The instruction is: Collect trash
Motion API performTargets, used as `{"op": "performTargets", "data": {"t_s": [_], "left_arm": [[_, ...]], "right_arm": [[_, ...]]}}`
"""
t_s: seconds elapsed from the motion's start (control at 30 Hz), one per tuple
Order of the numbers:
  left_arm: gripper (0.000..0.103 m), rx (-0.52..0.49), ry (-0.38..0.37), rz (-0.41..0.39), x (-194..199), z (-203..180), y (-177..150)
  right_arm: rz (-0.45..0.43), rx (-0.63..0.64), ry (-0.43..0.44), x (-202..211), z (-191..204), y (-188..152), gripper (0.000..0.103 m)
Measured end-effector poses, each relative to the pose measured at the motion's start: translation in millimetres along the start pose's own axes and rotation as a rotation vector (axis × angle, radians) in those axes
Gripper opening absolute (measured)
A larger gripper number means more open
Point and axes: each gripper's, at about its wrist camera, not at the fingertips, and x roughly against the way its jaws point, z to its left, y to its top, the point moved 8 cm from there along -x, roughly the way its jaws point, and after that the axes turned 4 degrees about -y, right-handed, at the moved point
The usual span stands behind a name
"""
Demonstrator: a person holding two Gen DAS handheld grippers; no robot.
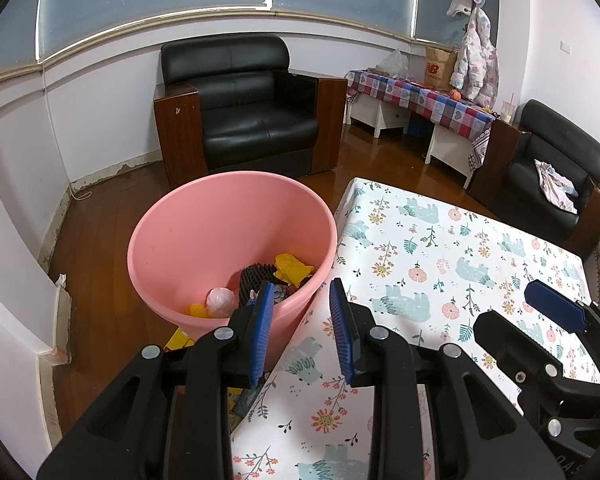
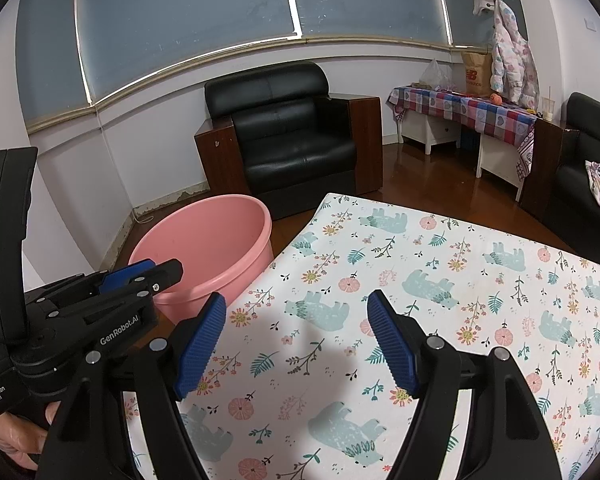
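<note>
Both grippers hovering empty over the table edge, trash lying in the bin.

The table (image 2: pixel 440 280) is sitting beside the pink bin (image 1: pixel 188 240); the trash (image 1: pixel 292 270) is lying in the bin's bottom, just beyond the left gripper (image 1: pixel 300 332), whose jaws are standing apart, gripping nothing. The right gripper (image 2: pixel 296 340) is gaping wide over bare cloth, well apart from the trash.

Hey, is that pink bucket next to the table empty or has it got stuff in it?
Not empty. The pink bucket holds trash at its bottom: a yellow crumpled wrapper, a pale pink ball and a dark ridged piece.
</note>
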Motion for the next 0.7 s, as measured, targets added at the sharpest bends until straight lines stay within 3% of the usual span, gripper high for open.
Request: {"op": "performTargets", "data": {"t_s": [0.7], "left_arm": [[0.029,-0.005,0.001,-0.002,0.7,-1.4,0.4]], "right_arm": [[0.001,0.001,0.0,0.2,0.5,0.6,0.072]]}}
